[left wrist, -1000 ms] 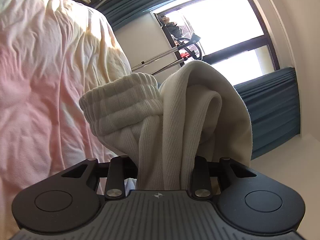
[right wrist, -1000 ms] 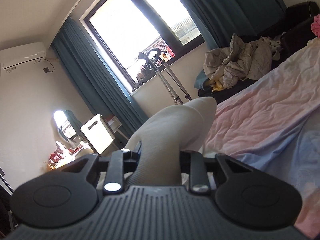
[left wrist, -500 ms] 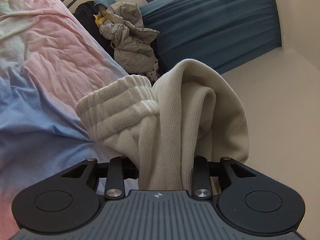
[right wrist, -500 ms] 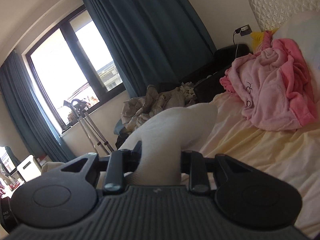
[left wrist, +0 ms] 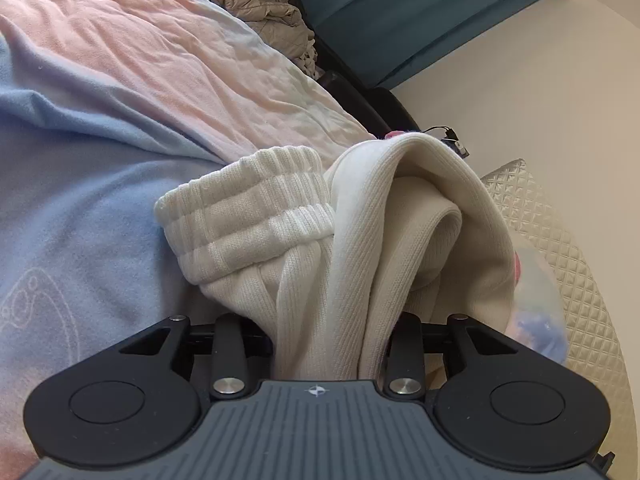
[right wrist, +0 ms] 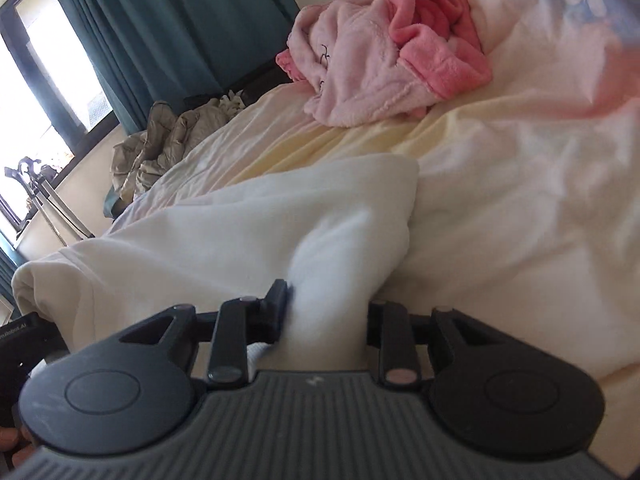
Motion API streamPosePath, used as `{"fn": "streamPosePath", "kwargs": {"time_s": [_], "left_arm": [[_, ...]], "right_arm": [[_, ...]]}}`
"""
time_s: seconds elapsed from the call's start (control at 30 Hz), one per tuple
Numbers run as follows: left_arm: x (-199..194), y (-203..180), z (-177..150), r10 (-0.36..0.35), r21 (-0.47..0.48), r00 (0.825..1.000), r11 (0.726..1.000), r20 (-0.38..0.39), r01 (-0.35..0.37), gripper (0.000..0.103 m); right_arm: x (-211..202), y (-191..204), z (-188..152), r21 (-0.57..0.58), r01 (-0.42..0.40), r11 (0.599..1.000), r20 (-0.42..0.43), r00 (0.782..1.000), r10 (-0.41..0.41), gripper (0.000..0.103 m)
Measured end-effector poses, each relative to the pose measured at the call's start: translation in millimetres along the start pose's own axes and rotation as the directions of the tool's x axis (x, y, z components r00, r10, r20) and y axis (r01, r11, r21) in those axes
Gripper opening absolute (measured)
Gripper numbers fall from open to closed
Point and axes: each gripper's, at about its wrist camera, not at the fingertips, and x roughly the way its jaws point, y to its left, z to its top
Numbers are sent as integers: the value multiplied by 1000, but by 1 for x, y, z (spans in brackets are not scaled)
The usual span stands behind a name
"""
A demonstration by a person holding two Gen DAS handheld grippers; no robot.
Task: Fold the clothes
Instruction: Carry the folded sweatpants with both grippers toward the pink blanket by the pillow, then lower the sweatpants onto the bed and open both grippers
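A cream-white ribbed garment (left wrist: 352,248) with a thick ribbed cuff (left wrist: 248,216) is bunched between the fingers of my left gripper (left wrist: 328,344), which is shut on it above the bed. My right gripper (right wrist: 324,320) is shut on another part of the white garment (right wrist: 240,232). That cloth stretches away to the left, low over the pale bedsheet (right wrist: 500,208). The fingertips of both grippers are hidden by the cloth.
The bed cover (left wrist: 120,92) is pink and blue. A pink fleece robe (right wrist: 380,44) lies heaped at the far side of the bed. A grey quilted heap (right wrist: 168,140) lies beside teal curtains (right wrist: 168,20). A quilted headboard (left wrist: 560,248) is at the right.
Both grippers have swung round from facing the window toward the bed and come lower over it. Each has kept its hold on the white garment, which now spreads out leftward from the right gripper.
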Motion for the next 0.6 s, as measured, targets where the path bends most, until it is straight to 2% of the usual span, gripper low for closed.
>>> {"fn": "streamPosePath", "kwargs": {"time_s": [0.1,0.17,0.23,0.3,0.33,0.4,0.47,0.6], "left_arm": [[-5,-5,-2,16,40,1000,999,-13,-16,46],[-11,-15,-2,45,84,998,996,-51,-41,60],[-23,-25,0,65,139,996,989,-68,-55,71],[-37,-32,2,99,194,993,977,-72,-83,74],[-43,-36,3,116,219,990,971,-74,-98,74],[-66,-46,8,121,291,992,951,-45,-103,78],[-92,-56,13,123,350,992,929,21,-122,90],[-139,-73,25,133,415,989,897,70,-150,91]], "right_arm": [[0,1,0,-1,10,1000,-16,1000,-10,32],[-5,3,10,20,2,1000,-47,999,-1,33],[-13,7,15,12,8,1000,-61,998,-7,38],[-25,17,19,-29,30,999,-66,997,-31,39],[-32,22,21,-49,40,998,-68,997,-44,43],[-46,37,23,-141,113,984,-48,992,-121,43],[-59,50,26,-195,147,970,-27,988,-155,43],[-92,74,35,-267,169,949,44,986,-163,48]]}}
